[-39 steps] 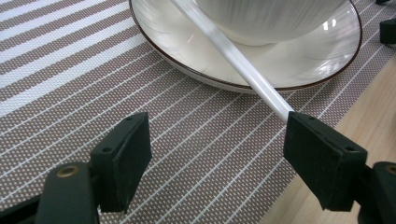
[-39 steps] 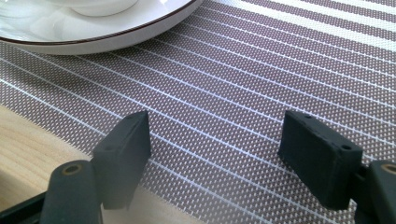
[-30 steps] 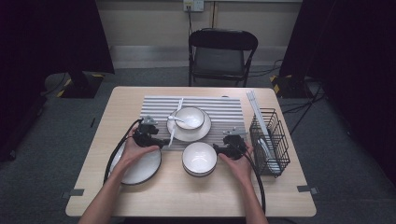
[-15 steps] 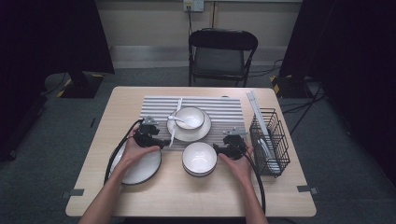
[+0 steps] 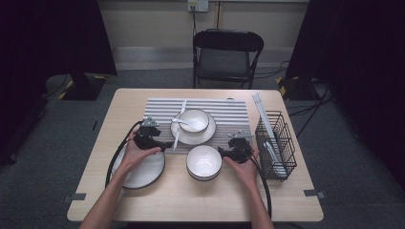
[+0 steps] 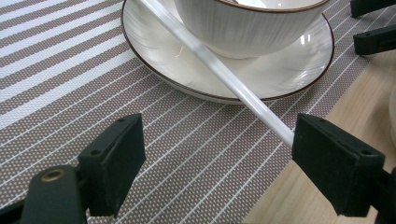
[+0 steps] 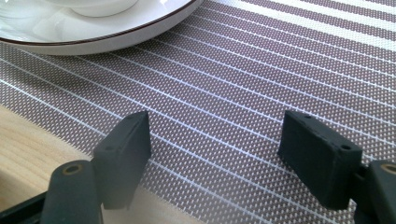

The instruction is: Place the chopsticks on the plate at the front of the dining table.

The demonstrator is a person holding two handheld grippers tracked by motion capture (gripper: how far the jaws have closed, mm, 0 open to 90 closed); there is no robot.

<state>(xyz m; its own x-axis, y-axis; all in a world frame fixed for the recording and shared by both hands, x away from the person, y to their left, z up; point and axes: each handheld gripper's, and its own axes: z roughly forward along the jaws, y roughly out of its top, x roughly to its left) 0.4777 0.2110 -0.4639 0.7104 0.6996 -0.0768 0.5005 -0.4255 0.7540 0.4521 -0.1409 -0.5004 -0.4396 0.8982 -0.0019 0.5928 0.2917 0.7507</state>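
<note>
Chopstick (image 6: 219, 70): we find it leaning on the plate (image 6: 154, 60) ahead of our left gripper (image 6: 217, 154), near end beside one pad of jaws just widened, nothing clamped; right gripper (image 7: 215, 149) gapes idle over mat (image 7: 261, 70).

Both grippers (image 5: 168, 146) (image 5: 222, 151) are black, each topped by a grey three-cornered plate; black cables trail back; forearms are bare; brass-coloured pivot screws show.

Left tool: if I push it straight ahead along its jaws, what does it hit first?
The left tool stands open over the mat. Straight ahead, it would likely meet the saucer rim first; the white stick slants close by its right jaw, so depth is uncertain.
</note>
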